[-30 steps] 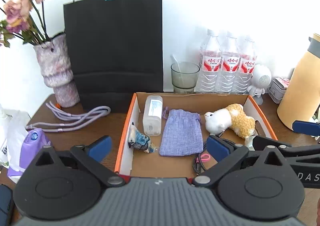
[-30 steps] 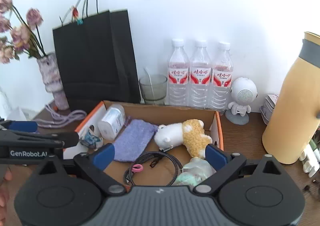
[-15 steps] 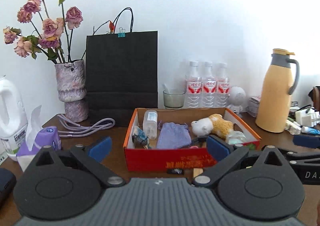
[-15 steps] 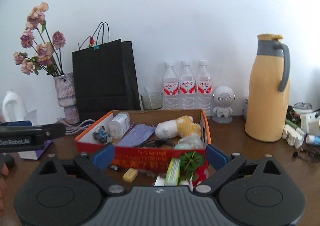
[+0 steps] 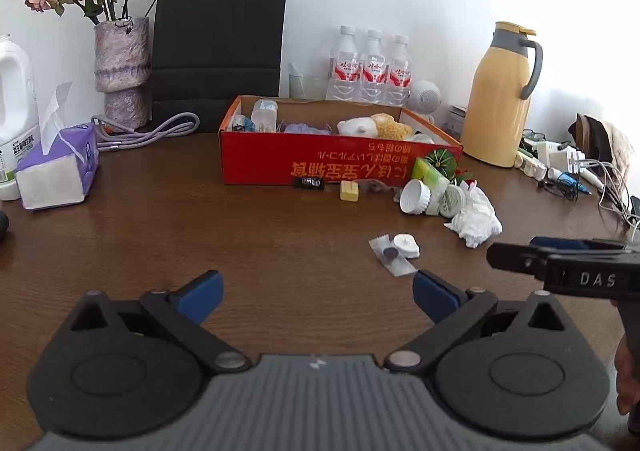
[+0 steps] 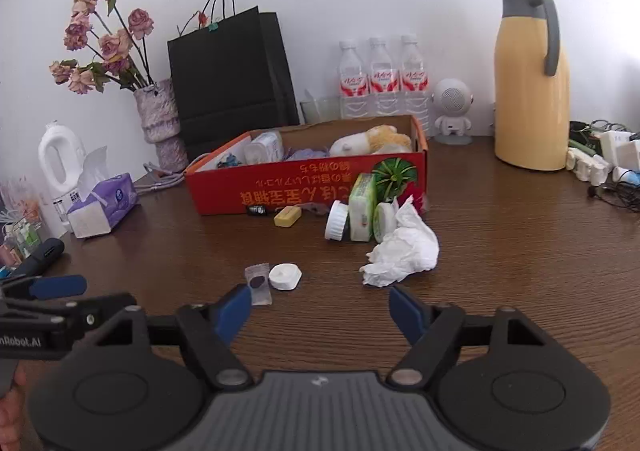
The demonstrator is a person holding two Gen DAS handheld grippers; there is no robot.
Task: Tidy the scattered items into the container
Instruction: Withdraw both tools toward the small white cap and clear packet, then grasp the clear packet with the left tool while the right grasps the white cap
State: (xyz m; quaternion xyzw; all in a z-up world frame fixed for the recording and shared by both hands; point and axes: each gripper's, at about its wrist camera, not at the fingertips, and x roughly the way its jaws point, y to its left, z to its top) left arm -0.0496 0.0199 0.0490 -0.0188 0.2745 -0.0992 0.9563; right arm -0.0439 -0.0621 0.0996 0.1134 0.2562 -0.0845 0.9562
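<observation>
On the brown wooden bench (image 5: 160, 235) before a white wall, three water bottles (image 6: 376, 79) stand behind one red cardboard box (image 6: 304, 187). Loose before it: two white caps, one crumpled tissue (image 6: 404, 251). Both views have dropped back from over the box; my left tongs (image 5: 316, 293) gape empty, my right tongs (image 6: 320, 309), empty, have just narrowed

The counter (image 6: 500, 251) shows dark wood grain with a soft sheen. The box (image 6: 312, 187) is glossy red cardboard. The crumpled tissue (image 6: 404, 247) is matt paper. 3 bottles (image 6: 376, 83) are clear plastic.
</observation>
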